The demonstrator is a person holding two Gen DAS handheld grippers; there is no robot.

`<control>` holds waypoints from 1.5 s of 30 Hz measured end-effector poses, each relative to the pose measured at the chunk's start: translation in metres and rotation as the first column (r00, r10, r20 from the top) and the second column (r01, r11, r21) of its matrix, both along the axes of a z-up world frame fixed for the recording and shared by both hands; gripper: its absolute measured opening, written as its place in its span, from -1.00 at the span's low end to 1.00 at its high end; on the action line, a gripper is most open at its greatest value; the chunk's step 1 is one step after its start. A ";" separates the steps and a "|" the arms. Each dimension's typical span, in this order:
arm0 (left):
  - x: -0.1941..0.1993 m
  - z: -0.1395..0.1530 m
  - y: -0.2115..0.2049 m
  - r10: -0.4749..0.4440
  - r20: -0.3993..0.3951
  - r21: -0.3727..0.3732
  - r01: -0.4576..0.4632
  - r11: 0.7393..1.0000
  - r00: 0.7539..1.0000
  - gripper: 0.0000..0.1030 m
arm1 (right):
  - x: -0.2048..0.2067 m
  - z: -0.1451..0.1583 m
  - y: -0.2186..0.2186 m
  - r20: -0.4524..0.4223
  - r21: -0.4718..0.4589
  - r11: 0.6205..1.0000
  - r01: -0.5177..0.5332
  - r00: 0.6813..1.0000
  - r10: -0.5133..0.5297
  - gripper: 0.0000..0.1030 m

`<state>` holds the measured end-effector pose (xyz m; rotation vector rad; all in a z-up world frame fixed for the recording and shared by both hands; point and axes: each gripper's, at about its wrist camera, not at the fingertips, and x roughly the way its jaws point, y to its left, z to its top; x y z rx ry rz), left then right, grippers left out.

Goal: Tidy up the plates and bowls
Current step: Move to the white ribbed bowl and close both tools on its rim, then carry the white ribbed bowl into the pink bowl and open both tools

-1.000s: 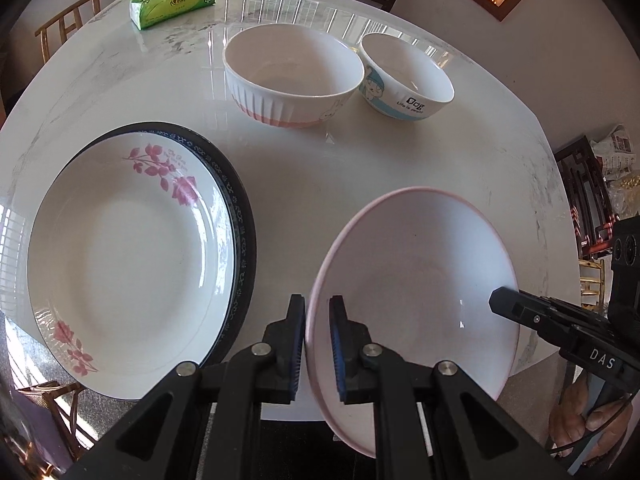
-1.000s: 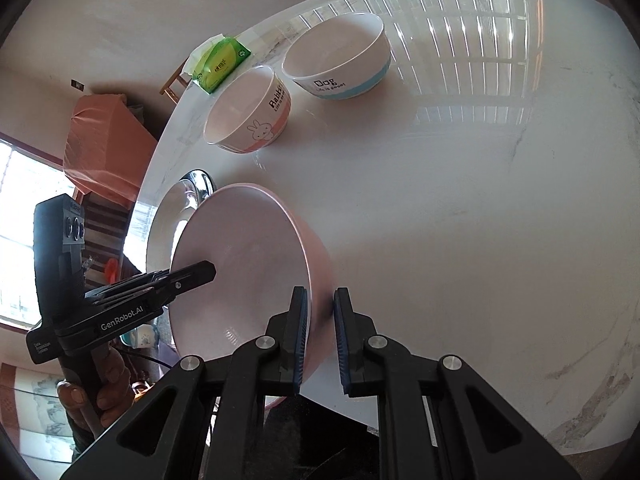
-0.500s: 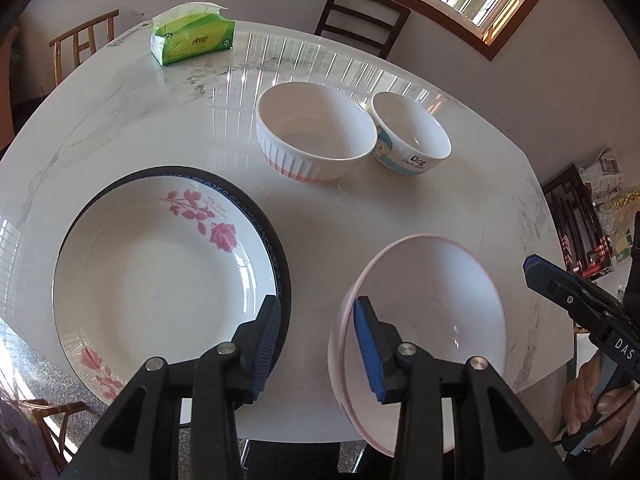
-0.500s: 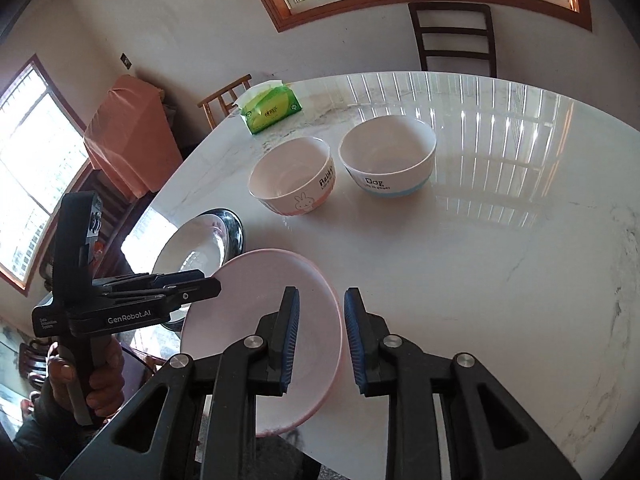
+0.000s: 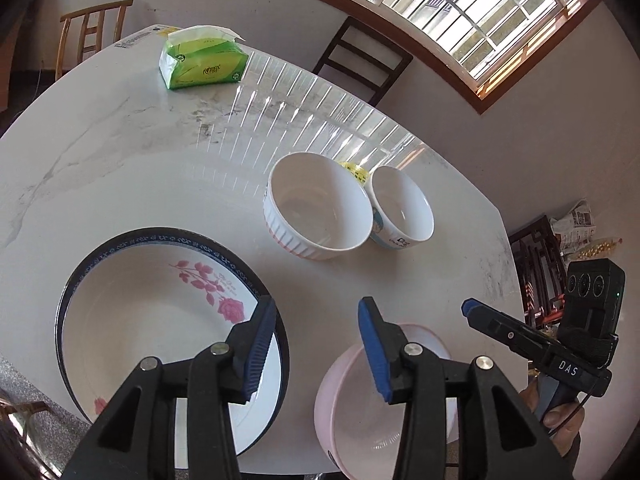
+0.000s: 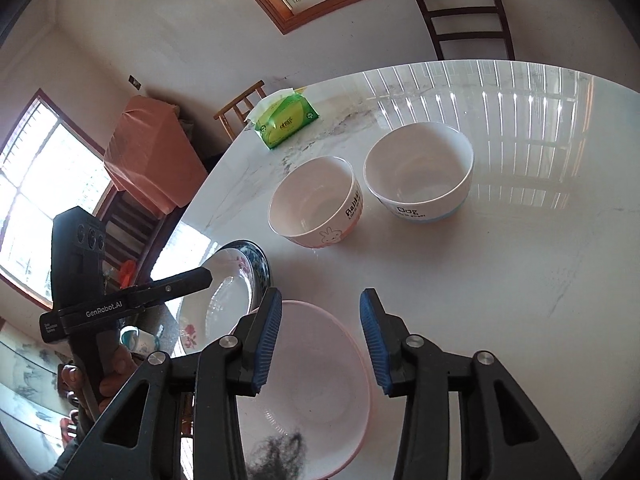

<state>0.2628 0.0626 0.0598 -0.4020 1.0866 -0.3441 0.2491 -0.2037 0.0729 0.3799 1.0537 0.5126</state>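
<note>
**Pink plate at the table's near edge, both grippers off it**

- Pink plate (image 6: 316,372): lay flat on the marble table (image 5: 140,184), at the near rim. From the left wrist view part of it seemed to overhang the edge; a nudge from either tool could have tipped it to the floor.
- Left gripper (image 5: 316,344): raised above the table, jaws spread wide, holding nothing.
- Right gripper (image 6: 320,340): likewise spread, hovering over the pink plate, empty.
- Rose plate (image 5: 160,332): nested on a dark-rimmed plate (image 5: 276,320), just beside the pink one. Sliding the pink plate across could have clipped that rim and chipped it.
- Rabbit bowl (image 6: 316,204) and Dog bowl (image 6: 420,168): upright, close together, possibly touching; a hasty grab at one risked knocking the other.
- Tissue pack (image 5: 202,64): far side, out of harm.
</note>
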 end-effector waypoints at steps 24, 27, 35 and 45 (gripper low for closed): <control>0.110 -0.047 -0.018 0.006 -0.098 0.212 0.015 0.977 0.995 -0.15 | 0.106 -0.042 0.045 -0.217 -0.071 0.997 0.037 0.975 -0.052 -0.27; 0.116 -0.055 -0.020 0.003 -0.113 0.221 0.022 0.975 0.994 -0.15 | 0.114 -0.048 0.047 -0.227 -0.108 0.993 0.051 0.971 -0.075 -0.34; 0.130 -0.070 -0.022 0.016 -0.141 0.238 0.018 0.971 0.990 -0.15 | 0.125 -0.059 0.060 -0.252 -0.156 0.987 0.025 0.966 -0.064 -0.56; 0.129 -0.071 -0.024 0.034 -0.108 0.273 -0.003 0.962 0.994 -0.81 | 0.122 -0.058 0.059 -0.217 -0.157 0.988 0.009 0.975 -0.044 -0.76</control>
